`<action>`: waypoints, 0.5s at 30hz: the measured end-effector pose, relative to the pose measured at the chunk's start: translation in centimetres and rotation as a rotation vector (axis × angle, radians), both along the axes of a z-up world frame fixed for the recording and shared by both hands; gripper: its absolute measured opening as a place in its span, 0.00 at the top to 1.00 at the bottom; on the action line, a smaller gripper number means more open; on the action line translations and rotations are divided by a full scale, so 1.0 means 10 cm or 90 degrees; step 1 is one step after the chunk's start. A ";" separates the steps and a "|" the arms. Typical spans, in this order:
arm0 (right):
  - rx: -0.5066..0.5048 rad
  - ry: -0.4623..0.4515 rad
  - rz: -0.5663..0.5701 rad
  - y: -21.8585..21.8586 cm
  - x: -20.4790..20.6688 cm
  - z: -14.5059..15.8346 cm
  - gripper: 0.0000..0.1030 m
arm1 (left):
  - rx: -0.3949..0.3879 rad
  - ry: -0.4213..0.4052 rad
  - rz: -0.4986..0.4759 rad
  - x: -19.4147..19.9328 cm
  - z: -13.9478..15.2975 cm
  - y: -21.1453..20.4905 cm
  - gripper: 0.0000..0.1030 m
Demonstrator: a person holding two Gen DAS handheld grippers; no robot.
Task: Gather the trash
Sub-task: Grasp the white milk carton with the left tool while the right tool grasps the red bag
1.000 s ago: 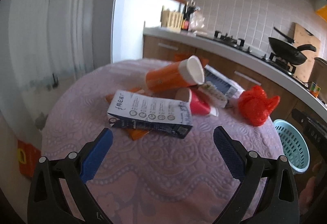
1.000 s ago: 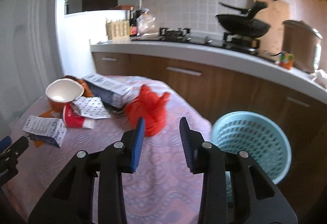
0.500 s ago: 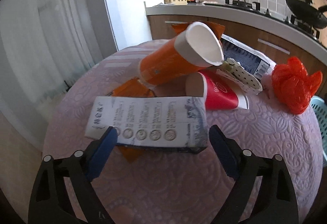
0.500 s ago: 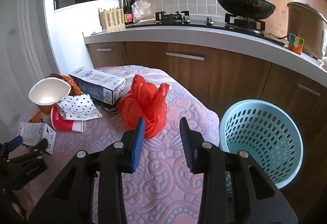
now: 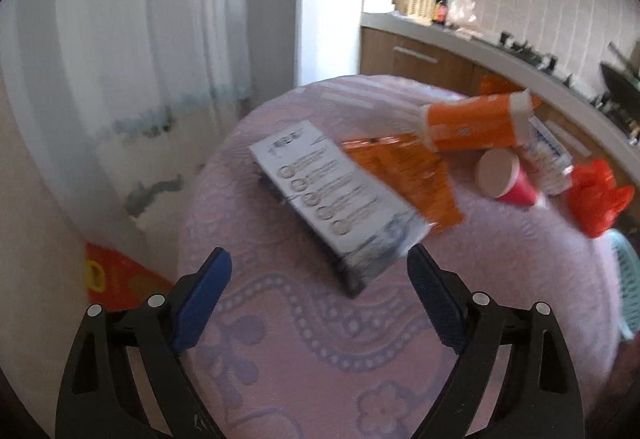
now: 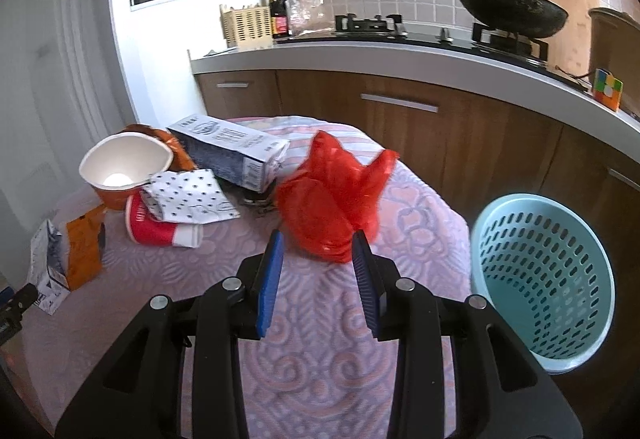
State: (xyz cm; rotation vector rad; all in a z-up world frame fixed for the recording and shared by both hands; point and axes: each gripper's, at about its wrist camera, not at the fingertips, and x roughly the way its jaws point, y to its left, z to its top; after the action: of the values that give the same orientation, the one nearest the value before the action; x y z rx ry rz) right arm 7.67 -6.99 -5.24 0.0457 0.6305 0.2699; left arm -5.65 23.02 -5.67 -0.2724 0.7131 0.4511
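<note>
Trash lies on a round table with a pink patterned cloth [image 5: 320, 339]. In the left wrist view a flattened white carton [image 5: 336, 203] lies just ahead of my left gripper [image 5: 316, 275], which is open and empty. Behind it are an orange wrapper [image 5: 404, 171], an orange paper cup [image 5: 476, 127] on its side and a red cup [image 5: 508, 183]. In the right wrist view my right gripper [image 6: 318, 257] is open and empty, its tips just short of a crumpled red plastic bag [image 6: 332, 199]. A blue-white carton [image 6: 228, 151] and a dotted paper bag [image 6: 188, 199] lie to the left.
A light blue perforated basket [image 6: 544, 279] stands on the floor right of the table. Behind runs a kitchen counter [image 6: 400, 55] with wooden cabinets, a stove and a black wok [image 6: 512, 11]. A white wall and curtain [image 5: 140, 39] are left of the table.
The left gripper has swung left and pulled back, so the white carton now lies diagonally ahead of it. The right gripper has moved closer to the red bag and opened slightly.
</note>
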 end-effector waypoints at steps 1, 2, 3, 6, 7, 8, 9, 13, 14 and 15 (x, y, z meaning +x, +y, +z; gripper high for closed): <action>-0.001 -0.002 0.004 0.02 -0.01 0.01 0.69 | -0.035 -0.015 -0.010 0.01 0.04 0.04 0.15; -0.002 -0.005 0.006 0.04 -0.02 0.02 0.69 | -0.057 -0.024 -0.013 0.04 0.05 0.04 0.14; -0.003 -0.008 0.006 0.04 -0.02 0.03 0.69 | -0.077 -0.031 -0.014 0.10 0.07 0.05 0.12; -0.006 -0.020 0.002 0.01 -0.05 0.05 0.65 | -0.115 -0.013 0.042 0.30 0.06 0.16 0.11; -0.008 -0.023 -0.001 0.00 -0.05 0.05 0.62 | -0.116 -0.001 0.063 0.36 0.03 0.19 0.11; -0.008 -0.027 -0.005 -0.03 -0.05 0.05 0.56 | -0.117 0.014 0.081 0.42 0.00 0.21 0.11; -0.007 -0.030 -0.008 -0.06 -0.05 0.06 0.55 | -0.117 0.031 0.100 0.49 -0.03 0.25 0.11; 0.004 -0.042 -0.012 -0.26 0.02 0.07 0.55 | -0.107 0.057 0.135 0.60 -0.17 0.29 0.19; 0.012 -0.038 -0.009 -0.33 0.06 0.07 0.53 | -0.107 0.057 0.132 0.61 -0.18 0.28 0.24; 0.017 -0.034 -0.009 -0.37 0.10 0.06 0.49 | -0.099 0.051 0.125 0.61 -0.17 0.24 0.29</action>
State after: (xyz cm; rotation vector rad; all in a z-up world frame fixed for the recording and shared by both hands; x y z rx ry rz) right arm 8.69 -10.72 -4.60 0.0684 0.5739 0.2646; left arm 0.43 25.43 -7.41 -0.4751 0.8053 0.5963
